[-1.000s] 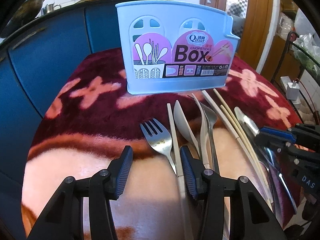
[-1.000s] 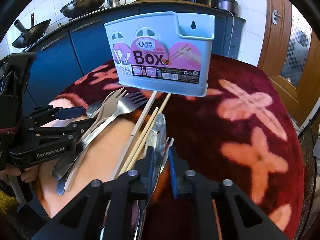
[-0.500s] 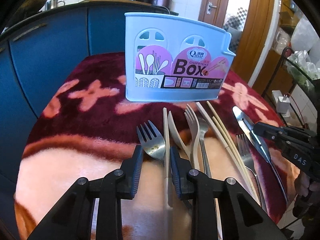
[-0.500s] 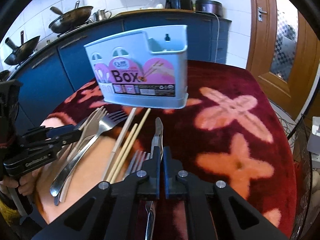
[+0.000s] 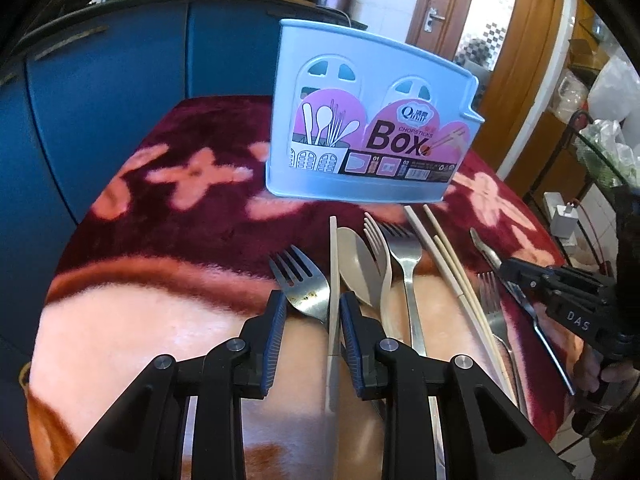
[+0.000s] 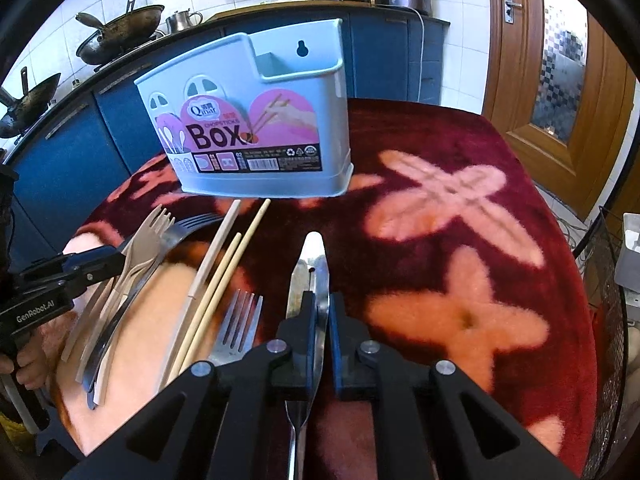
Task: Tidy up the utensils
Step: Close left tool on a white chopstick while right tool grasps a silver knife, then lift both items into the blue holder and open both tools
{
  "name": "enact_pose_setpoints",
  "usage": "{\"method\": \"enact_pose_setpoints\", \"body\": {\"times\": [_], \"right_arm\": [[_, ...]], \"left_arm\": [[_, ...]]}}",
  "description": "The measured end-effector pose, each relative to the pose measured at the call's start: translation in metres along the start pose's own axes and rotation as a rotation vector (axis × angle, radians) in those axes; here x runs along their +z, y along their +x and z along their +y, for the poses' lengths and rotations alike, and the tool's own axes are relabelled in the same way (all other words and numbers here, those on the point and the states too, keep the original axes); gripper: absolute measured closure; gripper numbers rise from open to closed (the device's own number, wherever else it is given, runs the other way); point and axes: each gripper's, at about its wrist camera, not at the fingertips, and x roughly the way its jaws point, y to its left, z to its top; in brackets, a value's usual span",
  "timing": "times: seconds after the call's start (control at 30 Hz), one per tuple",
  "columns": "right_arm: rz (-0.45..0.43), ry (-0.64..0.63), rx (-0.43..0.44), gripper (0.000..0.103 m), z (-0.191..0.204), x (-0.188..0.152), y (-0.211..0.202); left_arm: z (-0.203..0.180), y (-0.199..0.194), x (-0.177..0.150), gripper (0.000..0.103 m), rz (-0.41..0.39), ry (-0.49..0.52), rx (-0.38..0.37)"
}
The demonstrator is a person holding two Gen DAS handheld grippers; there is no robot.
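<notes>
Nothing is seen stowed in the box (image 5: 372, 136) yet — a knife (image 6: 316, 264) is pinched by the right gripper (image 6: 320, 320), a fork (image 5: 302, 284) and chopstick (image 5: 333, 280) clamped by the left gripper (image 5: 312, 316).

both cameras sit just behind their own gripper and look forward and down along its fingers, close over the desk (image 5: 168, 240). the left view faces the blue box (image 5: 372, 128) from the left, the right view from the right. both share the box (image 6: 256, 128), the row of cutlery, the blue cabinets (image 6: 60, 160) behind, and each shows the other gripper at its edge.
</notes>
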Motion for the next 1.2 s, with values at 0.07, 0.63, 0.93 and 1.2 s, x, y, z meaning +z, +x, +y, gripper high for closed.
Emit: {"method": "enact_pose_setpoints", "body": {"times": [0.07, 0.63, 0.93, 1.2], "right_arm": [[0.001, -0.002, 0.000, 0.095, 0.000, 0.000, 0.000], [0.021, -0.031, -0.015, 0.094, 0.004, 0.002, 0.002], [0.058, -0.043, -0.003, 0.093, 0.004, 0.006, 0.003], [0.116, -0.069, 0.017, 0.088, 0.005, 0.013, 0.008]], "left_arm": [[0.003, -0.003, 0.000, 0.074, -0.002, -0.016, -0.014], [-0.025, -0.006, -0.008, 0.097, 0.063, 0.112, -0.030], [-0.024, 0.013, 0.007, 0.098, 0.126, 0.117, -0.026], [-0.019, 0.024, 0.017, 0.098, 0.175, 0.092, -0.059]]}}
